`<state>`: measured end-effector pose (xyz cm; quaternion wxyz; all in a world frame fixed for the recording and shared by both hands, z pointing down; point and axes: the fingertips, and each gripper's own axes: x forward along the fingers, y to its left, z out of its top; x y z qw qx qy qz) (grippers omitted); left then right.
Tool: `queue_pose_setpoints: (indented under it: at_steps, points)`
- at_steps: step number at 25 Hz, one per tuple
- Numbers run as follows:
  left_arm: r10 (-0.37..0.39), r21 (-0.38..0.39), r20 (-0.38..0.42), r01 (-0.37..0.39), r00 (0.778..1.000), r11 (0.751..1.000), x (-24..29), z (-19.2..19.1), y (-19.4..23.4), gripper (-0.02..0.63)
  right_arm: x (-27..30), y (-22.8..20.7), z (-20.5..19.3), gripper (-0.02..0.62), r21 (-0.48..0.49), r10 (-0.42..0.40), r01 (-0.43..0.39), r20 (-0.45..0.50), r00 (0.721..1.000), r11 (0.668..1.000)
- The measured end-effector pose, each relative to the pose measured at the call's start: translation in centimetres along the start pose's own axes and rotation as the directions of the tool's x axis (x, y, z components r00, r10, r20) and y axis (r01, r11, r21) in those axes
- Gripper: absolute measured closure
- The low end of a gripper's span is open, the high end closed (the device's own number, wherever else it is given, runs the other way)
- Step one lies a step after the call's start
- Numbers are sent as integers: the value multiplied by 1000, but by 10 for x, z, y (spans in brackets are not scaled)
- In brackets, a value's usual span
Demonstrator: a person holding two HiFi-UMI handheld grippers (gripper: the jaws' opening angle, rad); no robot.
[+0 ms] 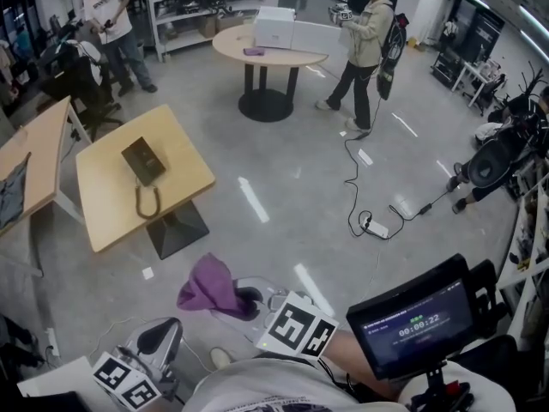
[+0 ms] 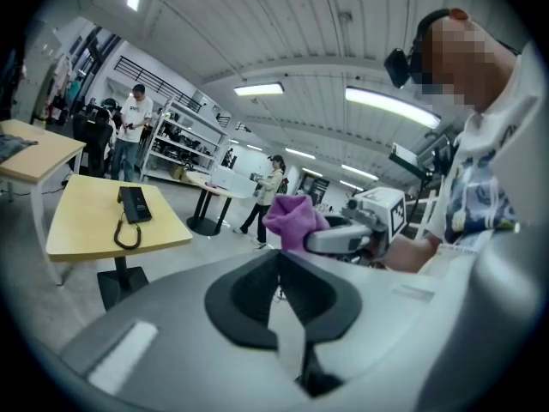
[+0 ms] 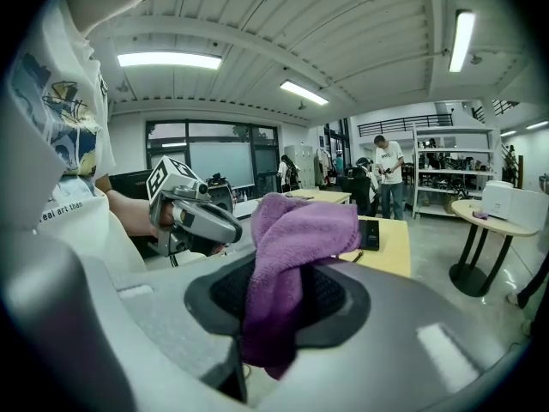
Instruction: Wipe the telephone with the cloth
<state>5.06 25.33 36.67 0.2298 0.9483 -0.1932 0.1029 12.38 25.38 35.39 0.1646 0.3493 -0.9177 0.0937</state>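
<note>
A black telephone (image 1: 143,160) with a coiled cord lies on a light wooden table (image 1: 176,140) across the floor, far from both grippers. My right gripper (image 1: 247,302) is shut on a purple cloth (image 1: 208,285) that hangs from its jaws in mid-air. In the right gripper view the cloth (image 3: 292,256) drapes over the jaws, with the telephone (image 3: 369,233) small behind it. My left gripper (image 1: 159,336) is held low at the left, shut and empty. In the left gripper view its jaws (image 2: 277,263) meet in a line, and the telephone (image 2: 133,204) and cloth (image 2: 292,220) lie ahead.
A second wooden table (image 1: 39,157) stands to the left. A round table (image 1: 268,51) carries white boxes at the back. One person (image 1: 366,45) stands near it, another (image 1: 111,20) by the shelves. A power strip (image 1: 375,227) and cable lie on the floor. A small screen (image 1: 416,323) sits at lower right.
</note>
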Motion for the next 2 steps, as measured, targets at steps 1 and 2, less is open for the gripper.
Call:
queue_pose_setpoints:
  at_steps: [1, 2]
  points:
    - [1, -1, 0, -1, 1000, 1000, -4, -1, 1, 601, 2, 3, 0, 480, 0, 2, -2, -3, 1000, 1000]
    - [2, -3, -1, -2, 1000, 1000, -8, -2, 2, 603, 4, 6, 1, 480, 0, 3, -3, -5, 1000, 1000]
